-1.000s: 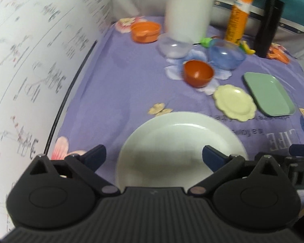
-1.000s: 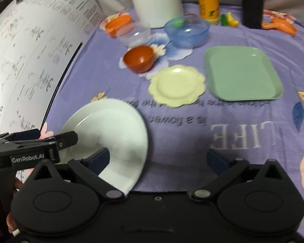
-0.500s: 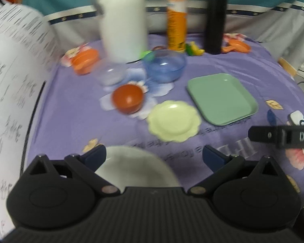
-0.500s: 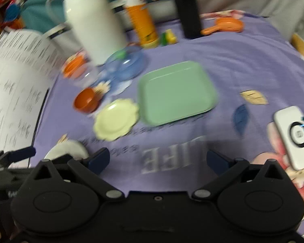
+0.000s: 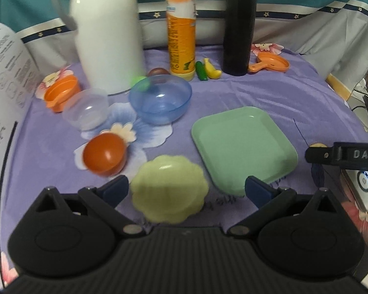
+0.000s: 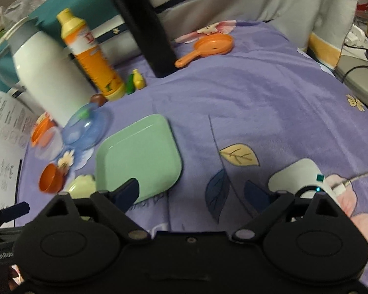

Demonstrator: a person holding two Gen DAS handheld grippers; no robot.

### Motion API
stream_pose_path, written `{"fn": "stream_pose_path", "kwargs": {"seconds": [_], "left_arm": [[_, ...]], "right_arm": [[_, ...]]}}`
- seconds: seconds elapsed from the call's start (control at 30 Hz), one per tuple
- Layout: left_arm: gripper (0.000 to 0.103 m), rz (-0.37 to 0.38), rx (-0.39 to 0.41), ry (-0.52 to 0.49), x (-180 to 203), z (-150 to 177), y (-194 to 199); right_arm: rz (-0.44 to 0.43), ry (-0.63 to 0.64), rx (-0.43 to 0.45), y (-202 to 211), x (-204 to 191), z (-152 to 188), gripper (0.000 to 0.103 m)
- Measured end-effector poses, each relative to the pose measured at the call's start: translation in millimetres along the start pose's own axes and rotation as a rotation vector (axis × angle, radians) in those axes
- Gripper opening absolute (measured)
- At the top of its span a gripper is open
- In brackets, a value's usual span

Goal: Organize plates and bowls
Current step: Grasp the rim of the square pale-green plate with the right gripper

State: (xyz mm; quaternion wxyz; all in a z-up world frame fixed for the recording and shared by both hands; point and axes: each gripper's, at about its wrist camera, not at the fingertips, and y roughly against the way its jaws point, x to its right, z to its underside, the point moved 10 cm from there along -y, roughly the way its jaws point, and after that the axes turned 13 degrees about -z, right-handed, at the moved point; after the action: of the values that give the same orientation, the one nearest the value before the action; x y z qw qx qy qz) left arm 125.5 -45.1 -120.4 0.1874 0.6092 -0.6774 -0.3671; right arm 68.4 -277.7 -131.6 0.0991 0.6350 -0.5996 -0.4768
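Observation:
My left gripper (image 5: 186, 187) is open and empty, with the pale yellow scalloped plate (image 5: 169, 187) on the cloth between its fingers. A green square plate (image 5: 243, 147) lies to its right, an orange bowl (image 5: 104, 154) to its left, a blue bowl (image 5: 160, 103) and a clear bowl (image 5: 85, 109) farther back. My right gripper (image 6: 196, 191) is open and empty above the purple cloth, with the green square plate (image 6: 137, 156) by its left finger. The white round plate is out of view.
A white jug (image 5: 108, 31), an orange bottle (image 5: 181, 27) and a black flask (image 5: 238, 24) stand at the back. A small orange pan (image 5: 272, 65) and orange cup (image 5: 61, 89) sit nearby. A white device (image 6: 304, 176) lies at right. Printed paper (image 5: 0, 98) rises at left.
Both grippers have swung right and forward. The white round plate that lay under them has left both views, and the yellow plate now lies between my left fingers.

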Motion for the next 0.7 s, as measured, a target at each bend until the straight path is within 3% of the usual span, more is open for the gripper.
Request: {"fn": "stream_pose_path", "kwargs": {"seconds": [0.13,0.3,0.47,0.7], "left_arm": [[0.103,0.013,-0.011,-0.007,12.5,-11.7,-17.6],[0.103,0.028,-0.028,-0.014,25.8,-24.2,-38.4],[0.101,0.045,-0.047,-0.010,35.4,-30.2,-54.9],[0.096,0.064,-0.064,-0.035,50.3,-32.5,-70.0]], "right_arm": [[0.008,0.026,-0.007,-24.2,2.1,-11.3,0.075],[-0.003,0.042,-0.037,-53.2,0.2,-23.1,0.045],[-0.028,0.057,-0.059,-77.3,-7.2,-31.9,0.031],[-0.025,0.109,-0.060,-79.1,-7.8,-28.8,0.010]]}}
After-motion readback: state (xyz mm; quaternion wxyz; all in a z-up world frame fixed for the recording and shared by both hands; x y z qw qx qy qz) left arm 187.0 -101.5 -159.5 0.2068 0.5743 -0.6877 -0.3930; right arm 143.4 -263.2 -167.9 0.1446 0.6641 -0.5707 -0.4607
